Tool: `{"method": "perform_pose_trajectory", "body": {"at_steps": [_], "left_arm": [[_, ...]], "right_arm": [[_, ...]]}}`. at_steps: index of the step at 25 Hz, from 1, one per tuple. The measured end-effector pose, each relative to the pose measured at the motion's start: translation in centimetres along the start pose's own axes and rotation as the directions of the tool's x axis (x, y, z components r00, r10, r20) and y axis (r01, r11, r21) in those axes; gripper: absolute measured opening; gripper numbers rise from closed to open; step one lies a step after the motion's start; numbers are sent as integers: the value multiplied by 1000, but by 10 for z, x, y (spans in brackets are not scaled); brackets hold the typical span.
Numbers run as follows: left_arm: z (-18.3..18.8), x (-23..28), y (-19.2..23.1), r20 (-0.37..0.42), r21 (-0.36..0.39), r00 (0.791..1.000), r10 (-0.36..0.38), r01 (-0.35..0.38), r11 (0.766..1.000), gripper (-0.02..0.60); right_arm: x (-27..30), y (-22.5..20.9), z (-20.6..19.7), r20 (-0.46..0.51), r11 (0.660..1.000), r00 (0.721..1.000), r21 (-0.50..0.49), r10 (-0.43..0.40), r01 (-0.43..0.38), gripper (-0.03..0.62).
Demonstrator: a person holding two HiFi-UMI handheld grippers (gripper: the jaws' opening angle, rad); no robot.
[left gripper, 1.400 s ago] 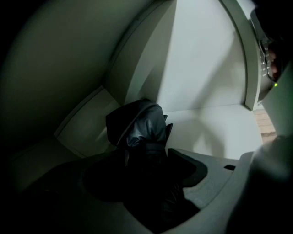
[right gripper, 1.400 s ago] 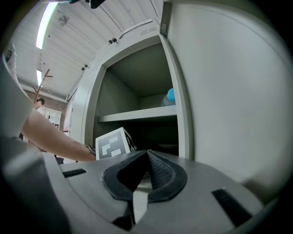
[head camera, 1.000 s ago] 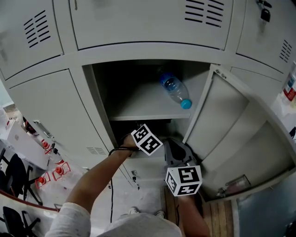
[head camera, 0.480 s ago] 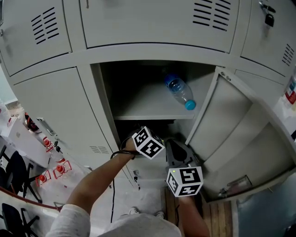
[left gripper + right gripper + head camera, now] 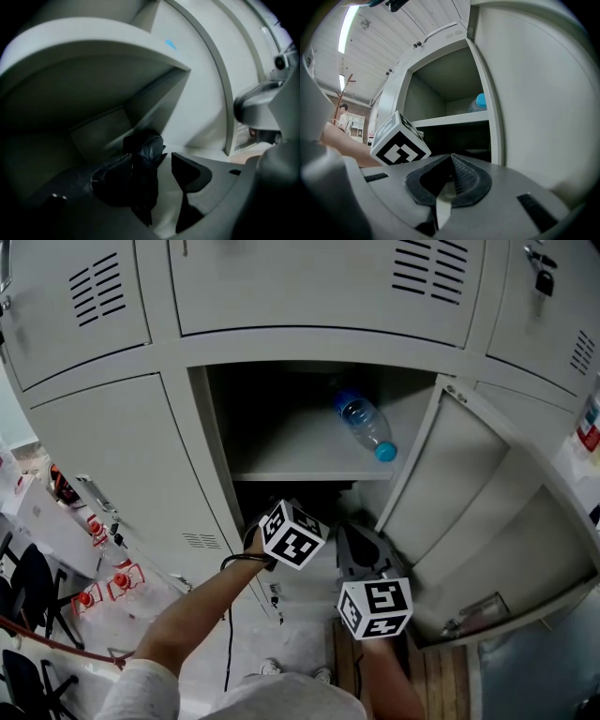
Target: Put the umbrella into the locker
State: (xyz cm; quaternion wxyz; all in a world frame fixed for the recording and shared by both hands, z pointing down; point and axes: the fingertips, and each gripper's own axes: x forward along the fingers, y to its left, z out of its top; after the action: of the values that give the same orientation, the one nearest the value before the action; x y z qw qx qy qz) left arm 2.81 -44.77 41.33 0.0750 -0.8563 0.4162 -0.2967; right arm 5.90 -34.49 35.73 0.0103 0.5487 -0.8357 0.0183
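Note:
The black folded umbrella lies on the floor of the locker's dark lower compartment. My left gripper reaches into that compartment. Its jaws stand apart on either side of the umbrella and have just been closing a little. The pads do not press on it. In the head view only its marker cube shows, and the jaws are hidden in the dark. My right gripper is shut with nothing in it and waits level in front of the locker, below the open door.
A clear water bottle with a blue cap lies on the shelf above the lower compartment. The open door stands to the right. Shut locker doors surround the opening. Chairs and clutter stand on the floor at the left.
My left gripper's cube has shifted slightly down and left in the head view and rolled a little. The right gripper has stayed still.

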Motion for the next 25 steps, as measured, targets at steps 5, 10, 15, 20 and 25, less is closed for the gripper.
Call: {"method": "perform_pose_trajectory", "body": {"at_steps": [5, 10, 15, 20, 25], "left_arm": [[7, -16, 6, 63, -108, 998, 6, 1, 994, 242], [4, -29, 5, 103, -195, 995, 0, 20, 981, 238], [6, -48, 6, 134, -261, 991, 24, 11, 965, 215], [5, -61, 7, 171, -344, 985, 34, 27, 939, 195], [4, -75, 6, 209, -414, 977, 52, 41, 909, 164]], "right_arm": [[-1, 2, 3, 3, 1000, 1000, -5, 5, -5, 3], [-1, 5, 5, 5, 1000, 1000, -17, 17, -17, 3], [0, 8, 6, 3, 999, 1000, -23, 24, -24, 3], [1, 12, 7, -1, 999, 999, -41, 35, -35, 3], [1, 15, 8, -8, 997, 999, -58, 45, -45, 3]]}}
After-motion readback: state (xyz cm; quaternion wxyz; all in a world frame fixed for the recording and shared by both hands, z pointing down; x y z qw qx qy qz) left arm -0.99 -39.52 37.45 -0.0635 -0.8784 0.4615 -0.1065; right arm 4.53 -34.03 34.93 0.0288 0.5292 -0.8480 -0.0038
